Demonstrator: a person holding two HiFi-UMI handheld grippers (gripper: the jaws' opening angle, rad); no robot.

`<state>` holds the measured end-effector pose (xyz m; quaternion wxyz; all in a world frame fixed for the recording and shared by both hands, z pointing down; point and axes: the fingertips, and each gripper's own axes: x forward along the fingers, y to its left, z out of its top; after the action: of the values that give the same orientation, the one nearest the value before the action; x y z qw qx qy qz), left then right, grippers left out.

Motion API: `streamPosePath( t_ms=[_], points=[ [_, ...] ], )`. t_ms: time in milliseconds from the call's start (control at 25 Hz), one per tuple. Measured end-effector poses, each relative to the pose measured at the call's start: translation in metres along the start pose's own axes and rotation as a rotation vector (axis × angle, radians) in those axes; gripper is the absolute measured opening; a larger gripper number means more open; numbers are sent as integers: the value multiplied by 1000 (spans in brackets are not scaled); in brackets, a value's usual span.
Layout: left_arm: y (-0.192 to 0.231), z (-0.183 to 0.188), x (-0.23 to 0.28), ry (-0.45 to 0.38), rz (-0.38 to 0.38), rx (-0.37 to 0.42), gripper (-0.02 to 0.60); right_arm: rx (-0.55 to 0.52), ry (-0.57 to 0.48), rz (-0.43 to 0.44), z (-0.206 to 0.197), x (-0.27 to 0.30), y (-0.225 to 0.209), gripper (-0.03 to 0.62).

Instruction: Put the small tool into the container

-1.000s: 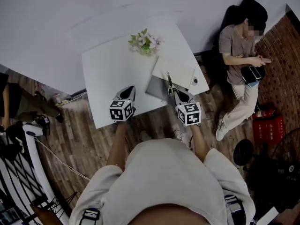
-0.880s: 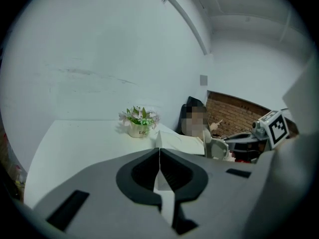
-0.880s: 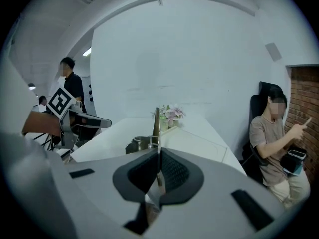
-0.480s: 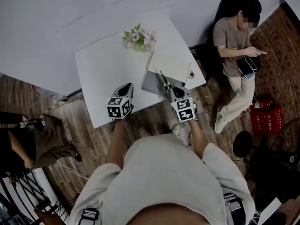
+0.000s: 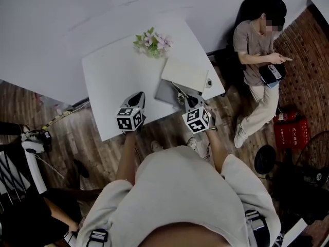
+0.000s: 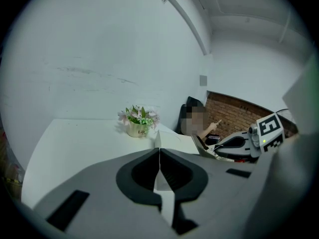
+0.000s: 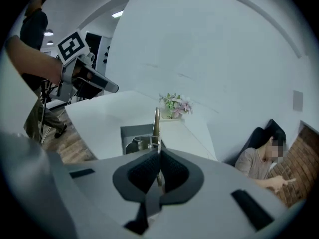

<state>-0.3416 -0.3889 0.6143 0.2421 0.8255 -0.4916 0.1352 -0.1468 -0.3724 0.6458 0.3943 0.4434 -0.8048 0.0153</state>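
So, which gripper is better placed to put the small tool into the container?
The right. The right gripper is shut on the small tool, close to the grey container. The left gripper is shut, empty, and farther away.

Metal tool (image 7: 156,117), smooth matt table (image 5: 113,81)

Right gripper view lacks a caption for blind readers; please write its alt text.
The right gripper holds a slim metal tool in its shut fingers, over a grey container on a white table. A flower pot stands behind it.
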Motion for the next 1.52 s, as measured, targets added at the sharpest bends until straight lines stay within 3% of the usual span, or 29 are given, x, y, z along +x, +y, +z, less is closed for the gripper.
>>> streamPosePath(
  t_ms=[760, 1080, 1520],
  points=[
    [15, -2, -7, -4, 20, -17, 12, -601, 155, -13, -12, 35, 17, 2],
    [19, -2, -10, -6, 30, -21, 12, -737, 208, 13, -25, 48, 19, 2],
    [29, -10, -17, 4, 57, -38, 12, -836, 253, 12, -33, 70, 25, 3]
  ],
)
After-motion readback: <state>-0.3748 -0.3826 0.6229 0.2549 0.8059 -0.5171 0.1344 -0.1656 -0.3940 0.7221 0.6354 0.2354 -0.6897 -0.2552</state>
